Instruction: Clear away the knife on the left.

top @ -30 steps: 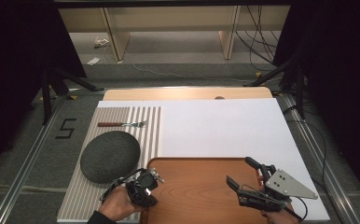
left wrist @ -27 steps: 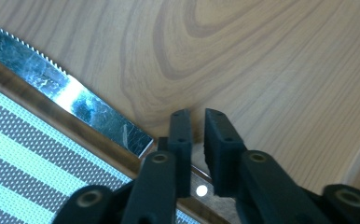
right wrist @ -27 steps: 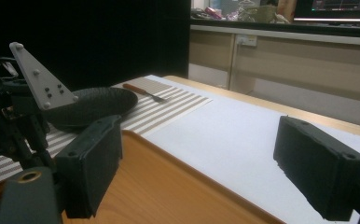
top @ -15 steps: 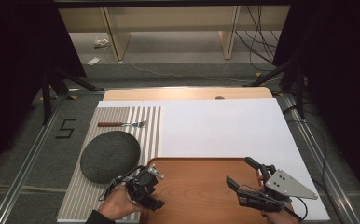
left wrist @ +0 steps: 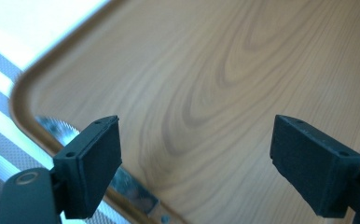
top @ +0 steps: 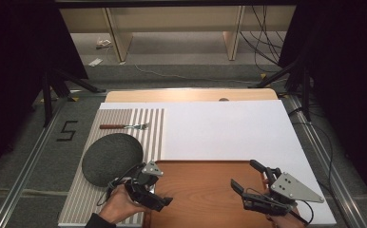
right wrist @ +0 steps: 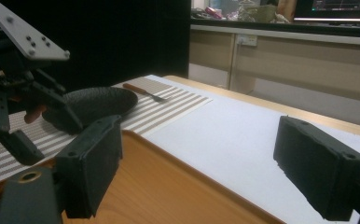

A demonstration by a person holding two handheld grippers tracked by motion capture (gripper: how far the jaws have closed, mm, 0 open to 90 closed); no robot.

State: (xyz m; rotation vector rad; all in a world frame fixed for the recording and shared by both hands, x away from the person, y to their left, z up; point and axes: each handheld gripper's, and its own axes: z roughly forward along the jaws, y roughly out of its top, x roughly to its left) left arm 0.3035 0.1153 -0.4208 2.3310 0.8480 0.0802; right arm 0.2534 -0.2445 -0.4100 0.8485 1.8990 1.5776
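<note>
- The left tool (top: 149,187) hangs over the near left corner of the brown wooden tray (top: 205,190) with rounded corners, held by a hand (top: 120,205) at the near edge of the desk (top: 229,128). Its 2 black jaws have just been opening and now stand spread, with nothing between them.
- In the left gripper view, a serrated metal knife blade (left wrist: 57,127) lies just outside the tray's (left wrist: 206,93) rim, partly hidden behind 1 jaw.
- The right tool (top: 254,183) rests over the tray's near right part, jaws spread and empty.
- A dark grey round plate (top: 111,158) lies on the striped grey and white placemat (top: 148,128), just left of the tray.
- A wooden-handled metal fork (top: 124,126) lies on the mat's far part, well apart from both tools.
</note>
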